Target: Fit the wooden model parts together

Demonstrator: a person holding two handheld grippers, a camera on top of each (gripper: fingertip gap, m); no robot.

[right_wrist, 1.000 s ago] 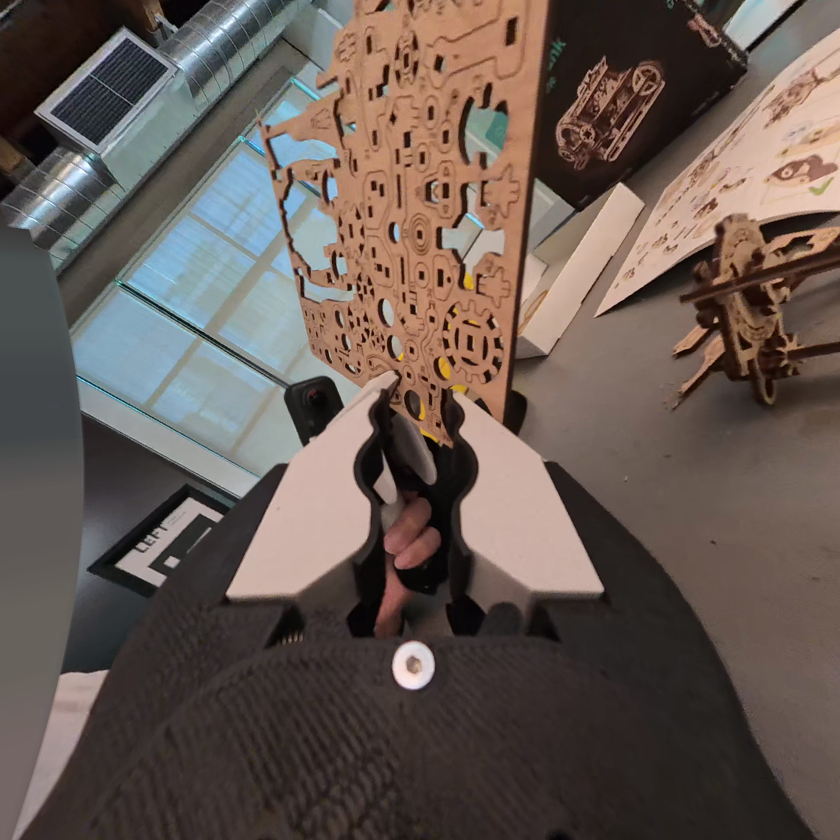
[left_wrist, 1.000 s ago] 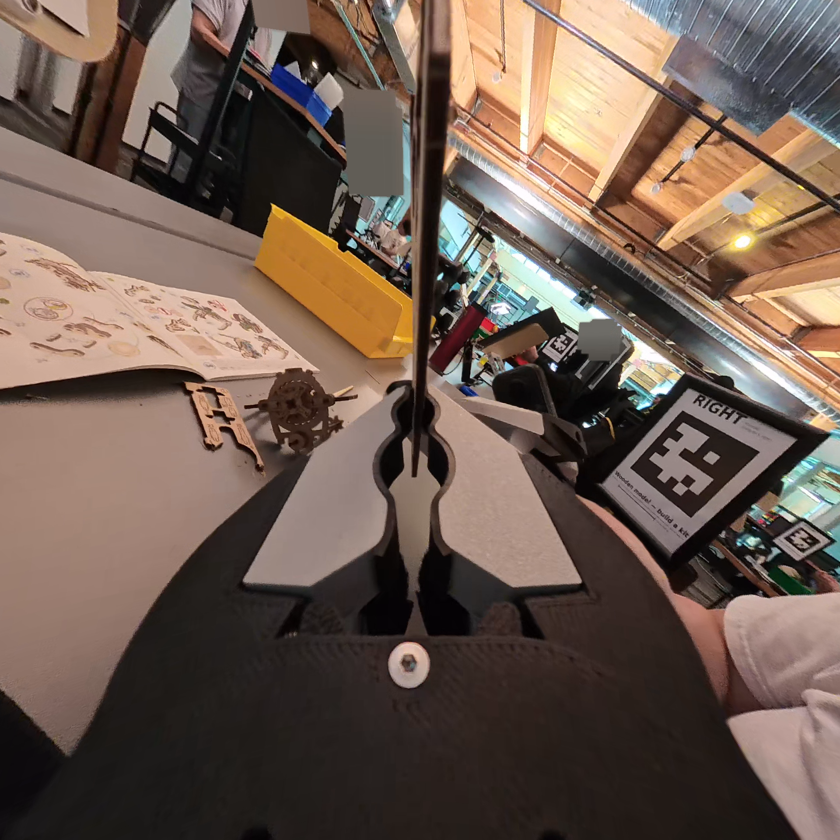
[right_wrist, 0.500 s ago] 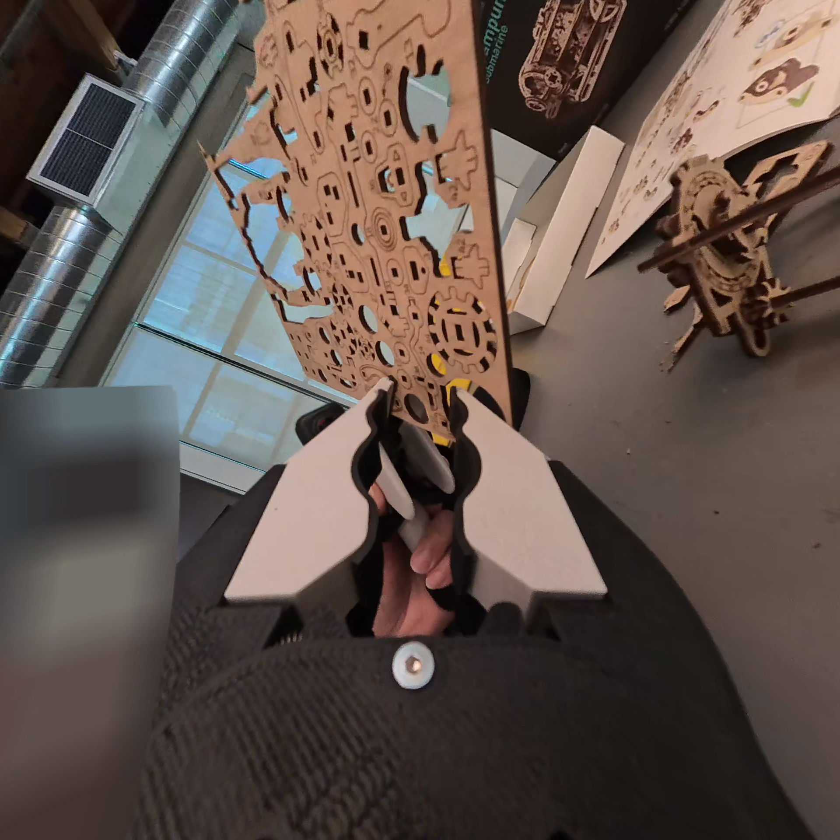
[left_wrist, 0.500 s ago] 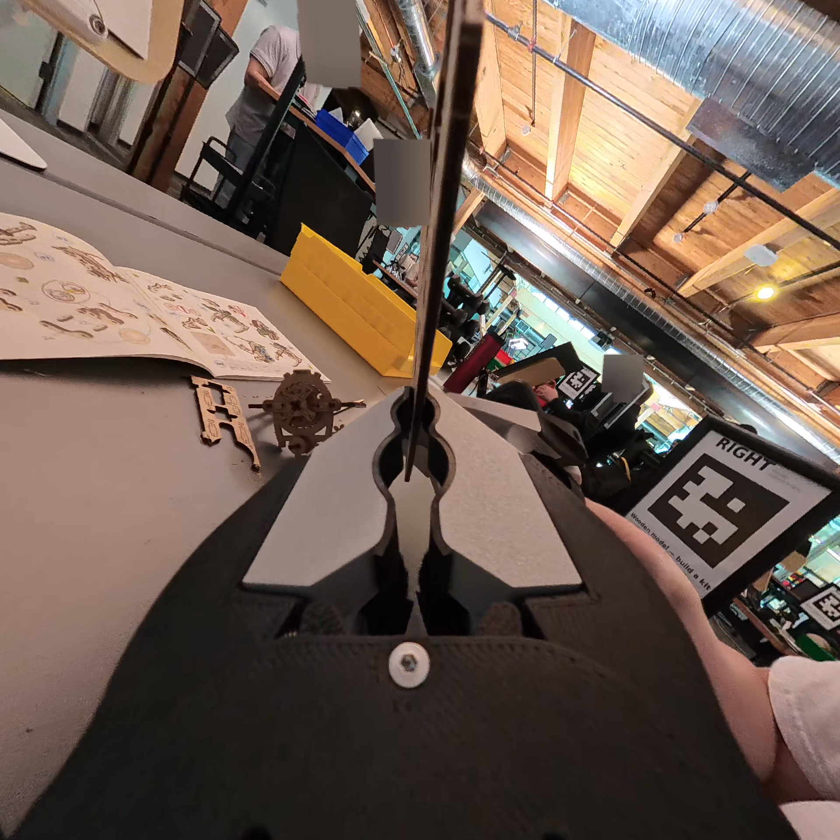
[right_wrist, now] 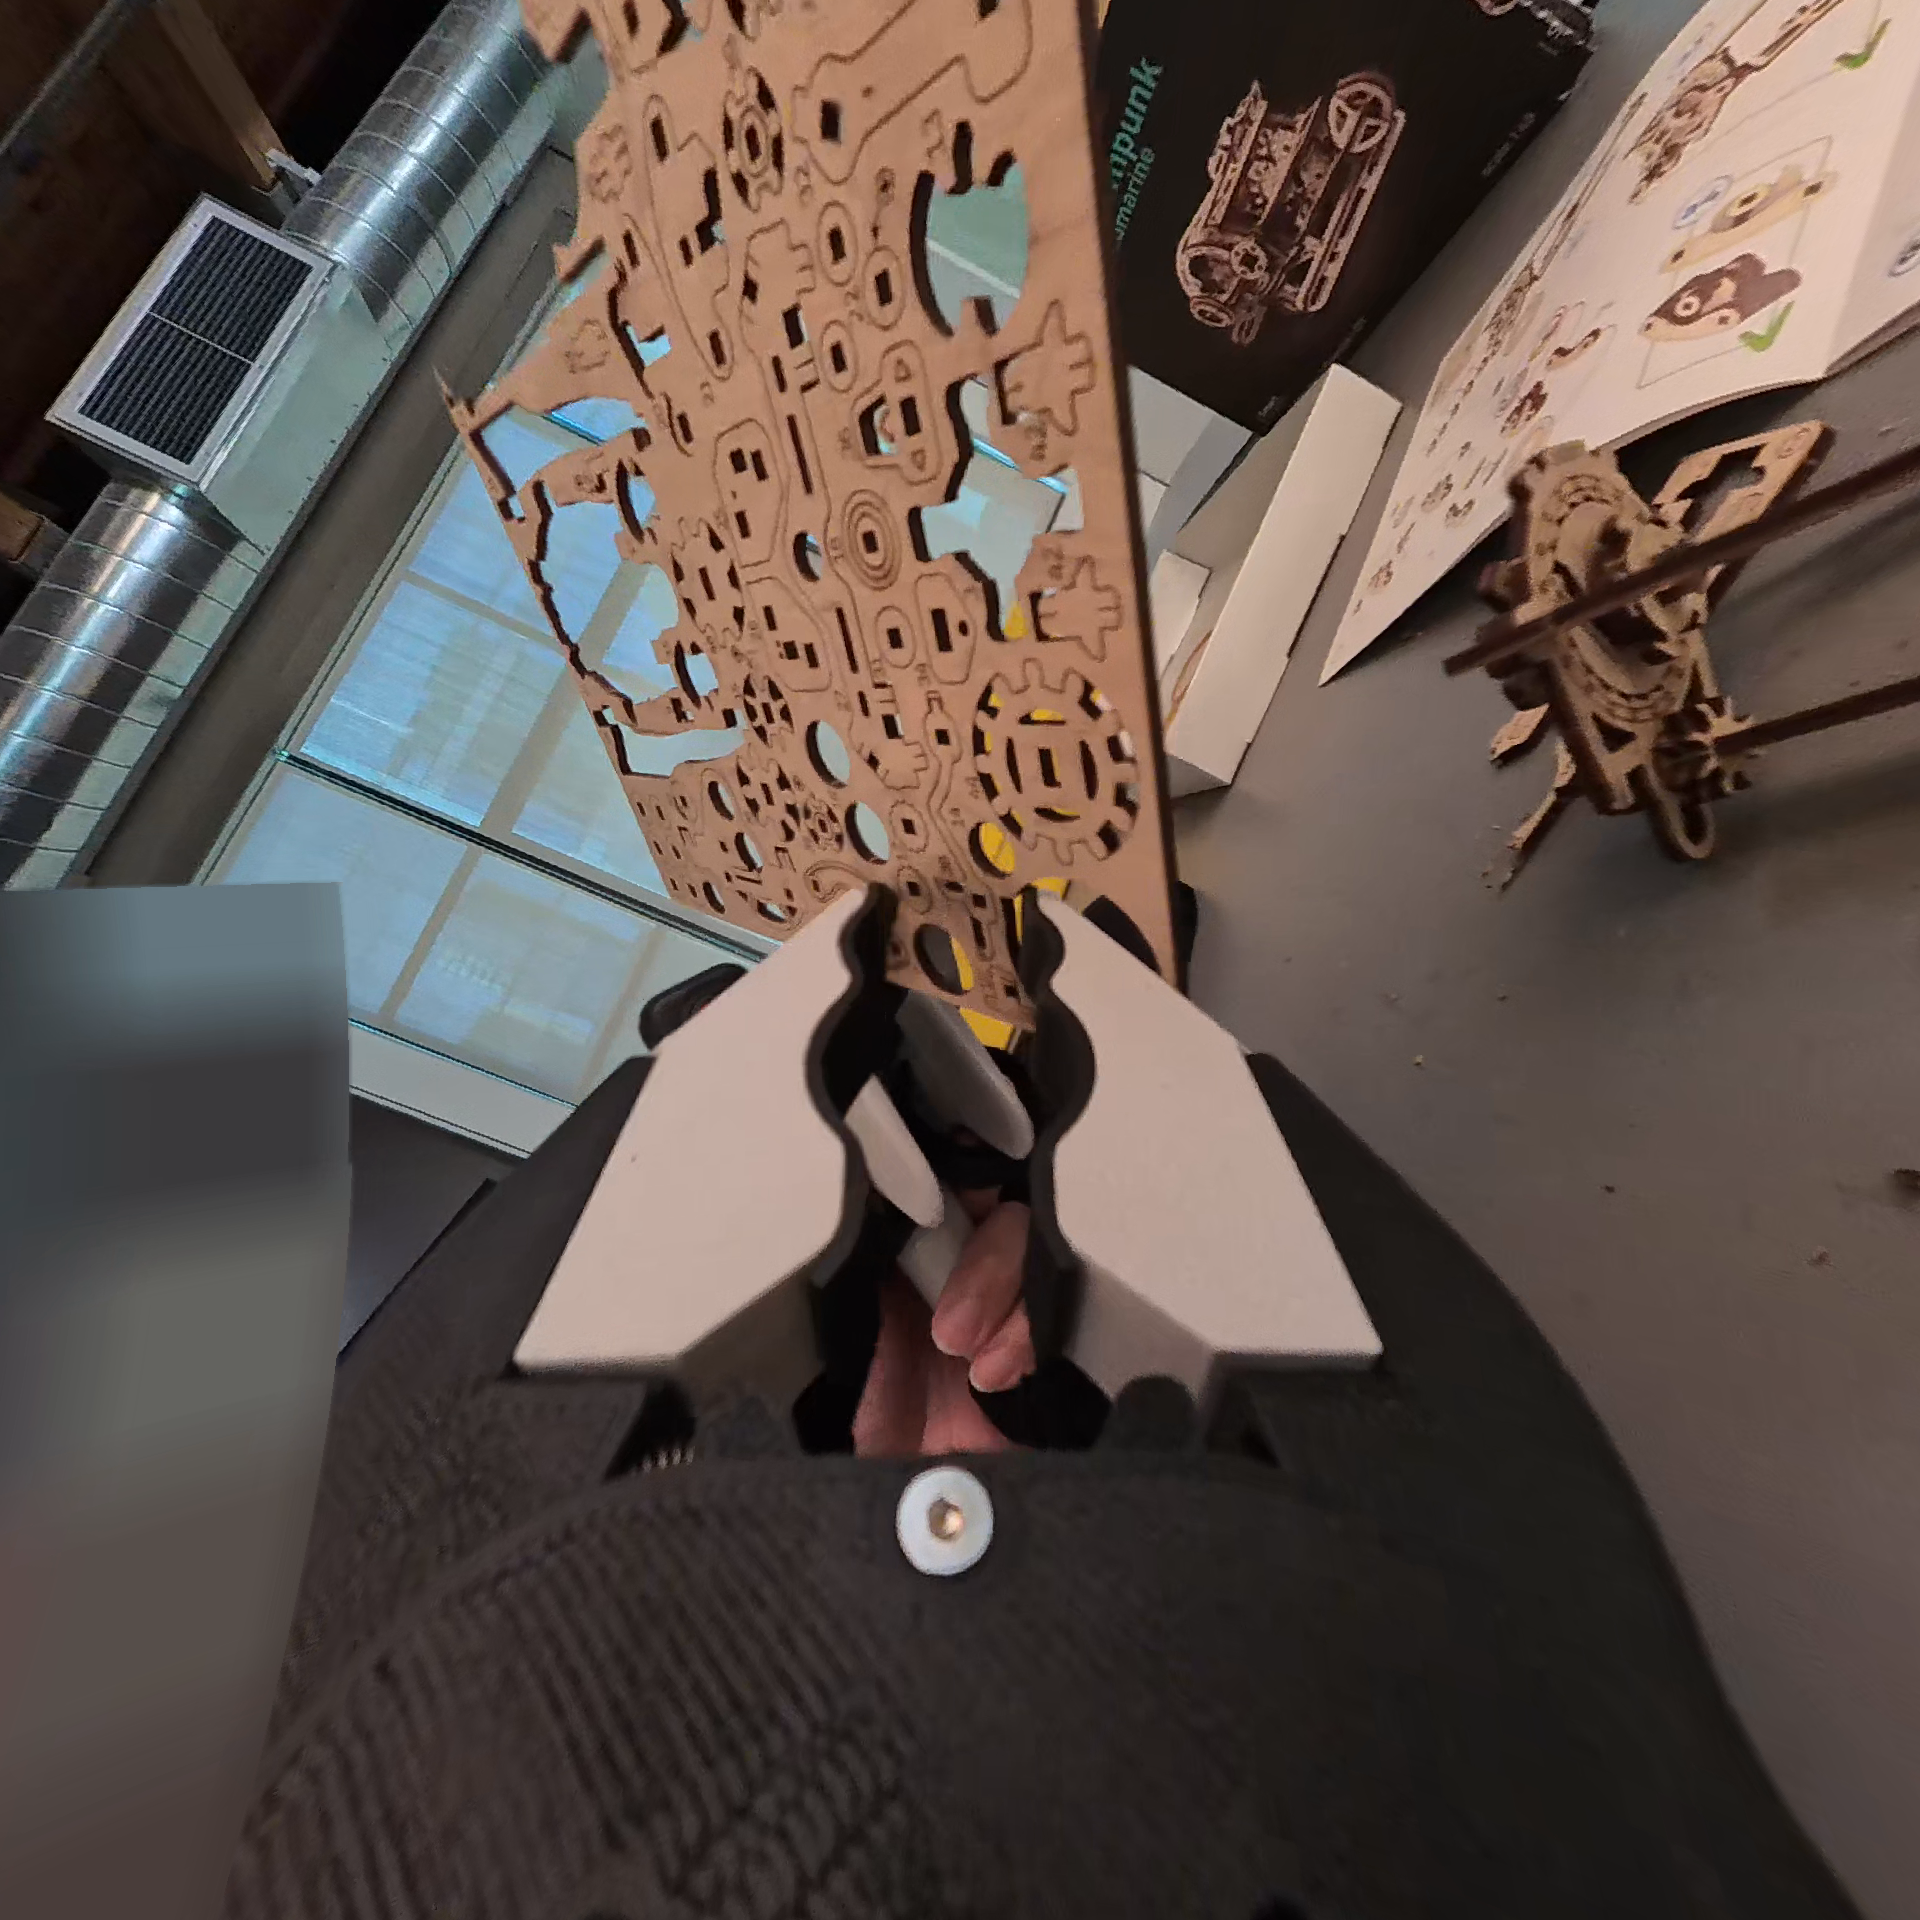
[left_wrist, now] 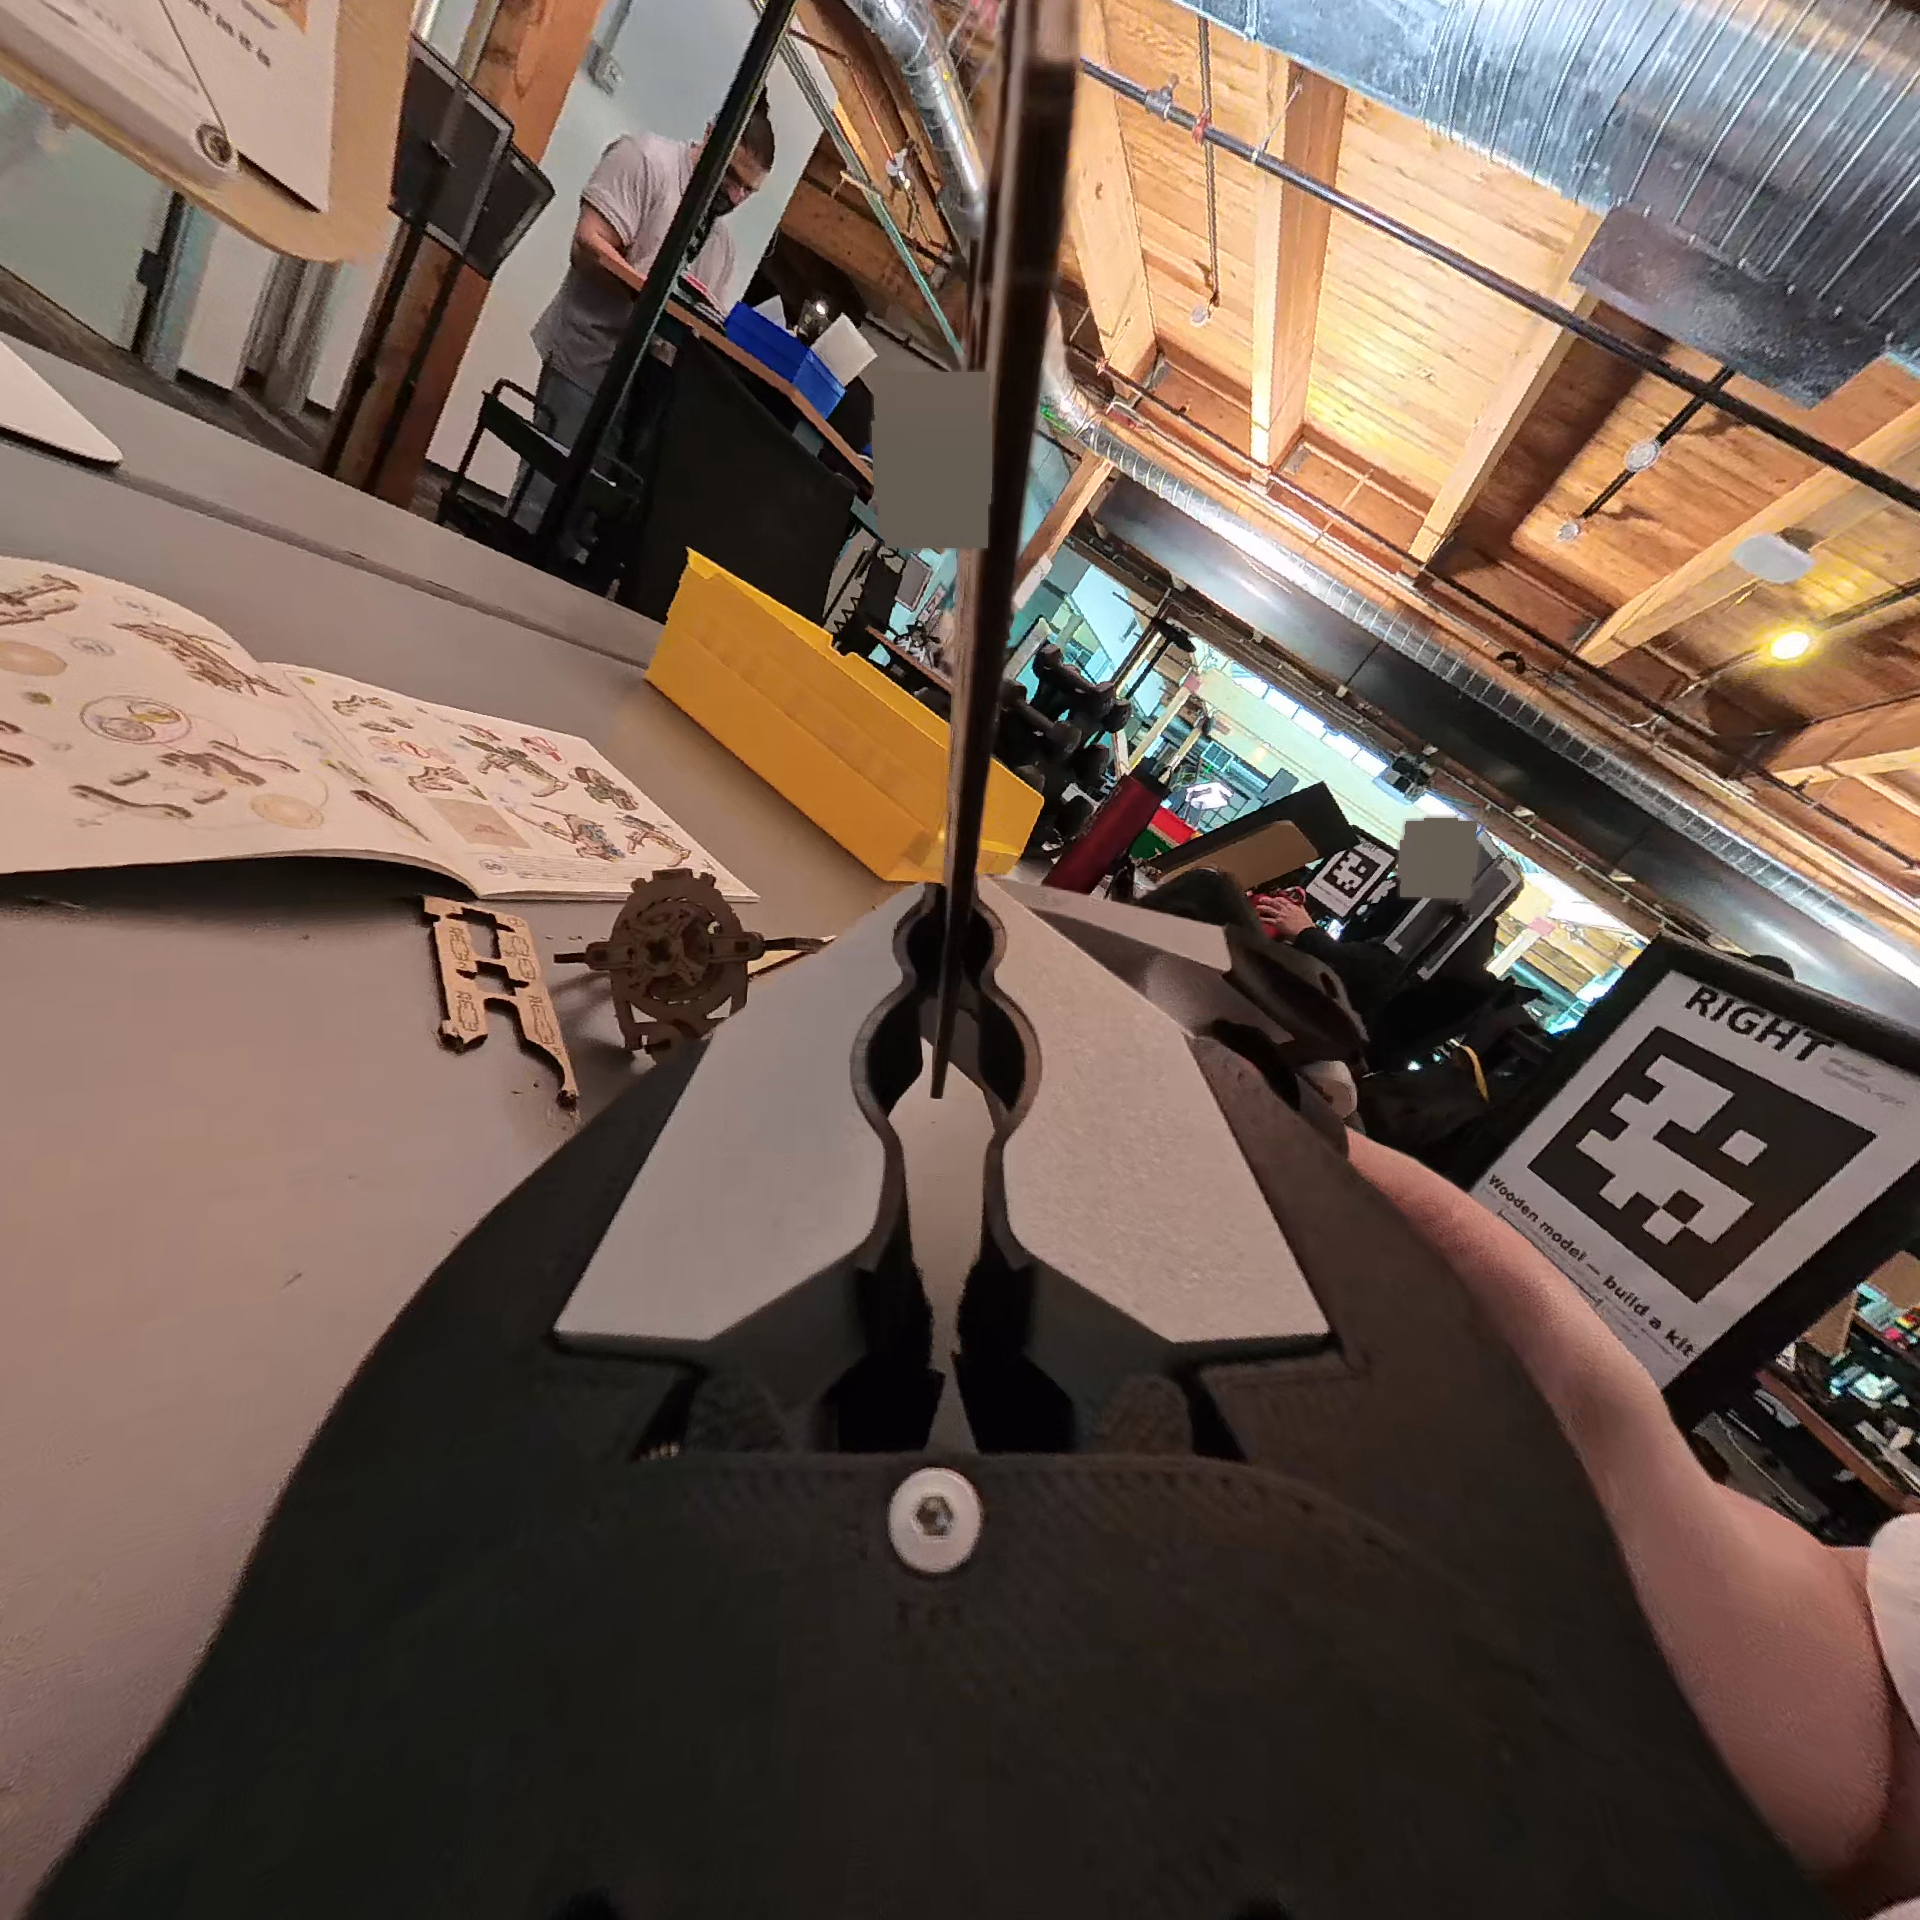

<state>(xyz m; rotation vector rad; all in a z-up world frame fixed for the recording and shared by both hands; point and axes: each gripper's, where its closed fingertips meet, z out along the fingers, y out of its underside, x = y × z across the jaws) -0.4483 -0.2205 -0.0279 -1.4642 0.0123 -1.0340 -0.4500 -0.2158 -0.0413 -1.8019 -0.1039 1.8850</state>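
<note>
My left gripper (left_wrist: 951, 920) is shut on the lower edge of a laser-cut wooden parts sheet (left_wrist: 987, 520) and holds it upright, so I see it edge-on as a thin dark line. The right wrist view shows the sheet's face (right_wrist: 862, 499). My right gripper (right_wrist: 954, 920) has its jaws a little apart, tips at the sheet's lower edge just above the left gripper's fingers (right_wrist: 904, 1153). A partly built wooden model (left_wrist: 675, 961) (right_wrist: 1600, 665) stands on the table. A flat loose wooden part (left_wrist: 494, 977) lies beside it.
An open instruction booklet (left_wrist: 312, 769) (right_wrist: 1662, 208) lies on the grey table (left_wrist: 208, 1195). A yellow bin (left_wrist: 831, 748) stands behind it. A dark kit box (right_wrist: 1309, 177) and a white box (right_wrist: 1278, 561) lie at the back. A person (left_wrist: 644, 239) stands far off. My left and right fingertips are right by each other.
The left gripper has tilted with the sheet still in it, bringing more of the table into its view. The right gripper has stayed at the sheet's lower edge.
</note>
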